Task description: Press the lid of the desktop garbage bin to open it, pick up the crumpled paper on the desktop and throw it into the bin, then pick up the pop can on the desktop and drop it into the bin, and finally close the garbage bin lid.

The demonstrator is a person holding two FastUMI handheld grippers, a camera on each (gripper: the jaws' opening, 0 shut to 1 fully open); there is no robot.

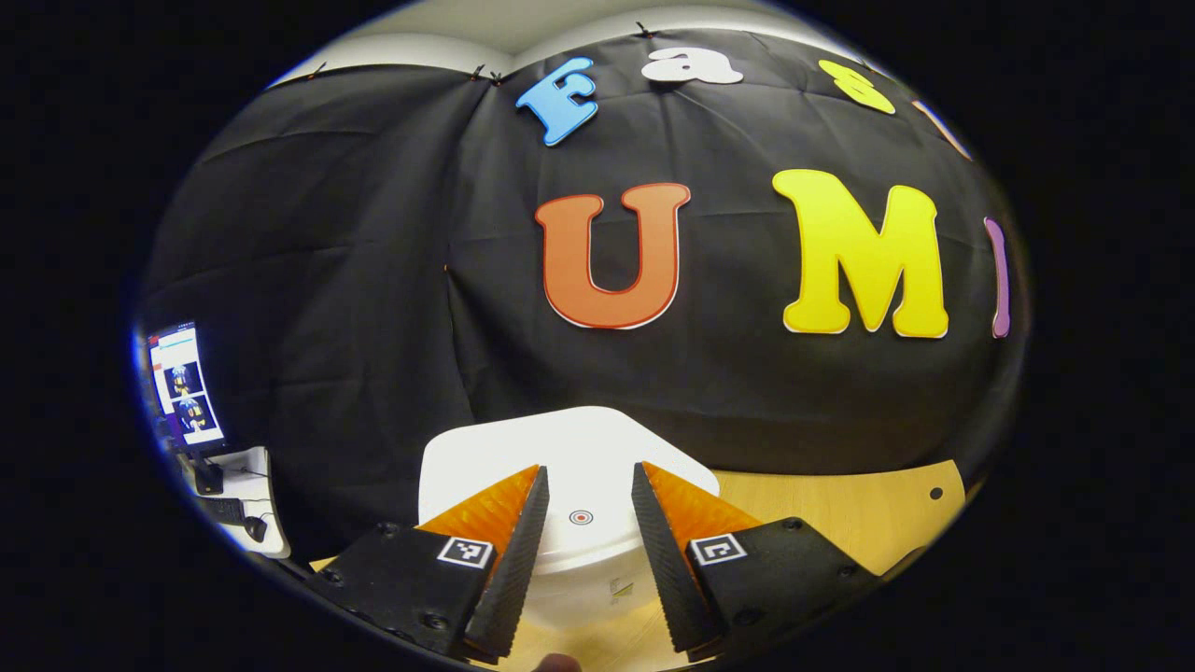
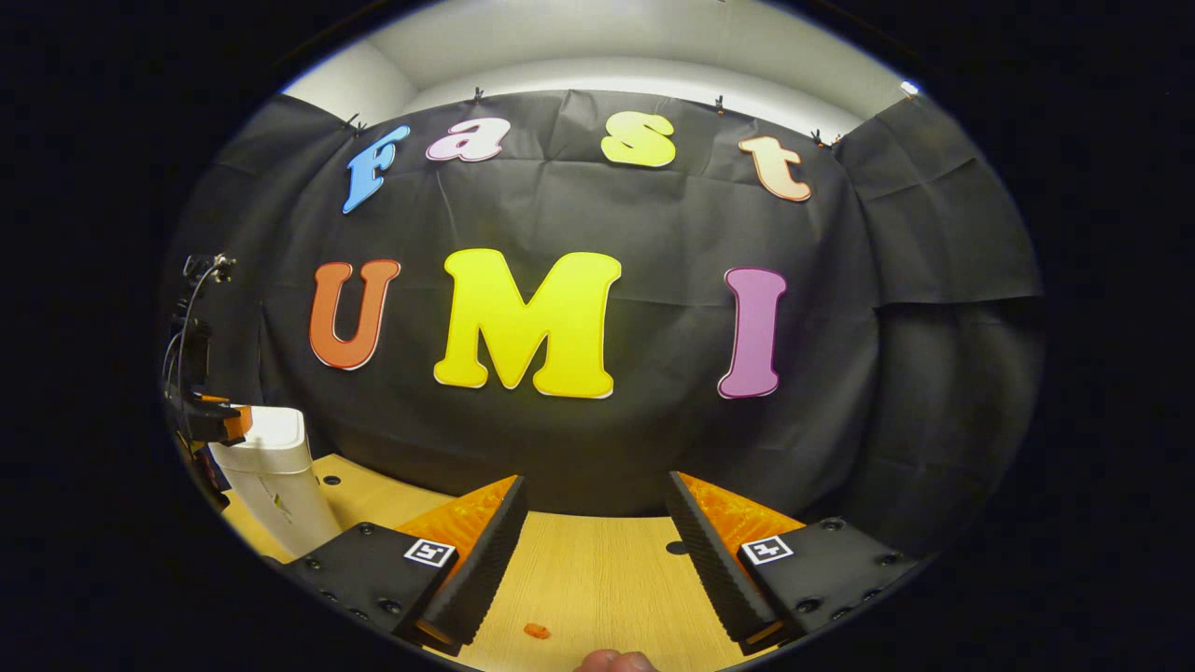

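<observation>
The white desktop bin (image 1: 569,467) stands close in front of my left gripper (image 1: 589,469), with its lid down. A small red ring mark (image 1: 581,516) sits on the lid between the fingers. The gripper is open, hovering just over the lid's near part with nothing gripped; I cannot tell whether it touches. In the right gripper view the same bin (image 2: 273,481) stands at the far left, with the left gripper (image 2: 233,422) at its top. My right gripper (image 2: 596,481) is open above the bare wooden table (image 2: 597,569) and holds nothing.
A monitor (image 1: 185,387) with a keyboard and mouse stands on a side desk at the far left. A tiny orange scrap (image 2: 536,631) lies on the table near my right gripper. The tabletop has small dark holes (image 2: 679,547). Black cloth walls close the back.
</observation>
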